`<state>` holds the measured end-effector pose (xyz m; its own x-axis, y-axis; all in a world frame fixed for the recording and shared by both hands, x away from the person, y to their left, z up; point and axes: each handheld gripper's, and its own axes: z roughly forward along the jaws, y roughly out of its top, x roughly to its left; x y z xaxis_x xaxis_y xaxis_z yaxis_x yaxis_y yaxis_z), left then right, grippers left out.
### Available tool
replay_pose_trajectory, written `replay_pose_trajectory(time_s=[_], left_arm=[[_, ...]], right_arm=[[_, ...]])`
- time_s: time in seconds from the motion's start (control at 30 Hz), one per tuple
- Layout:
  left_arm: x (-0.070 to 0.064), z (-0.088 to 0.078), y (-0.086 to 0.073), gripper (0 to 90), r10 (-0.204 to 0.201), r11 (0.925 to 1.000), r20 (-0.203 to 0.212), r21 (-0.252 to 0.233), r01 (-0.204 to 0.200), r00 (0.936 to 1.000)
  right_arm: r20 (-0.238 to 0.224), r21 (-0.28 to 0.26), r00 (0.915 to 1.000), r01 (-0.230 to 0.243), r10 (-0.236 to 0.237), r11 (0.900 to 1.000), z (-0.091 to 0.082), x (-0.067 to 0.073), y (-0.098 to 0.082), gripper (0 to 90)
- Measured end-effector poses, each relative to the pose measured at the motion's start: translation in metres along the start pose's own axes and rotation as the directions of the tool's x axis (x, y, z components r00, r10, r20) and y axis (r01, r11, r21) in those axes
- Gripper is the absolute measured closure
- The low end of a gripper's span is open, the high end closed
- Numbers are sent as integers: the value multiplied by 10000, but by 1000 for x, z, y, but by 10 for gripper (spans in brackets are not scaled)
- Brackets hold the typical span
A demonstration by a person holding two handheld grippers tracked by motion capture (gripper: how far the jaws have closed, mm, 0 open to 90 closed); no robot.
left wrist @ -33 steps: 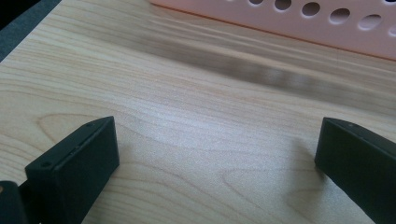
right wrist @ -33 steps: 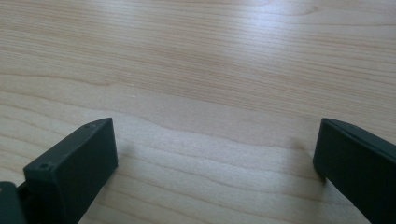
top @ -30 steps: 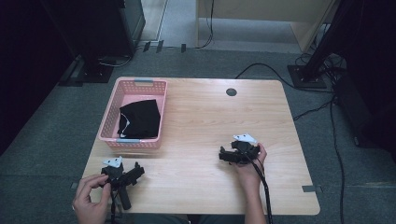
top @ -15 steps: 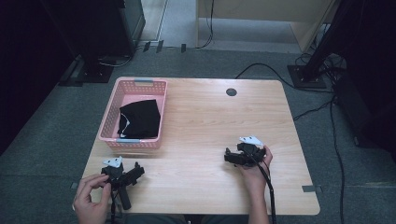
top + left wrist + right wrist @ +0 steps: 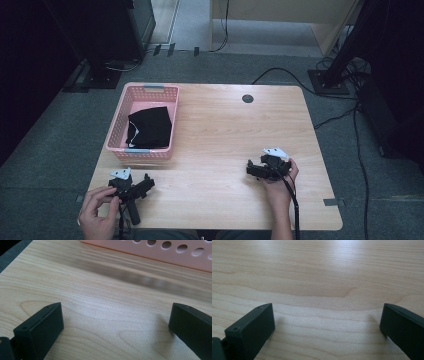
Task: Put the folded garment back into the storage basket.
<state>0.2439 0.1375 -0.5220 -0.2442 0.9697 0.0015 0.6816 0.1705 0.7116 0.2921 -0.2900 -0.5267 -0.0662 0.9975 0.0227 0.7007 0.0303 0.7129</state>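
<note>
**A:** Where are your two grippers right now?

**B:** My left gripper point(image 5: 145, 183) rests low at the near left corner of the table point(image 5: 225, 130), with my left hand point(image 5: 97, 212) wrapped around its handle. My right gripper point(image 5: 250, 170) sits near the right side of the table, held in my right hand point(image 5: 280, 182), its jaws pointing toward the table's middle.

**A:** Are the jaws apart or together?

**B:** Apart on both. In the left gripper view the two black jaws stand wide, with bare wood grain between them and nothing caught. The right gripper view reads the same way: wide gap, plain tabletop in between.

**A:** What lies nearest to them?

**B:** The pink basket point(image 5: 116, 142) stands on the table's left half, just beyond my left gripper. Its perforated wall runs across the top of the left gripper view point(image 5: 150, 252), close ahead of the jaws but not touching them. Inside the basket lies a black cloth point(image 5: 150, 127), crumpled and sitting toward the near end.

**A:** And the right gripper?

**B:** It is well apart from the basket, with open tabletop between. A dark round grommet point(image 5: 248, 98) sits in the wood near the far edge.
</note>
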Motion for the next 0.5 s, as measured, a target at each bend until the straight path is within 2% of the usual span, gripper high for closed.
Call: replay_pose_trajectory(time_s=[0.5], left_arm=[[0,0,0,0,-4,10000,-3,1,4,10000]], right_arm=[[310,0,9989,-338,338,9994,-8,-23,-7,0]])
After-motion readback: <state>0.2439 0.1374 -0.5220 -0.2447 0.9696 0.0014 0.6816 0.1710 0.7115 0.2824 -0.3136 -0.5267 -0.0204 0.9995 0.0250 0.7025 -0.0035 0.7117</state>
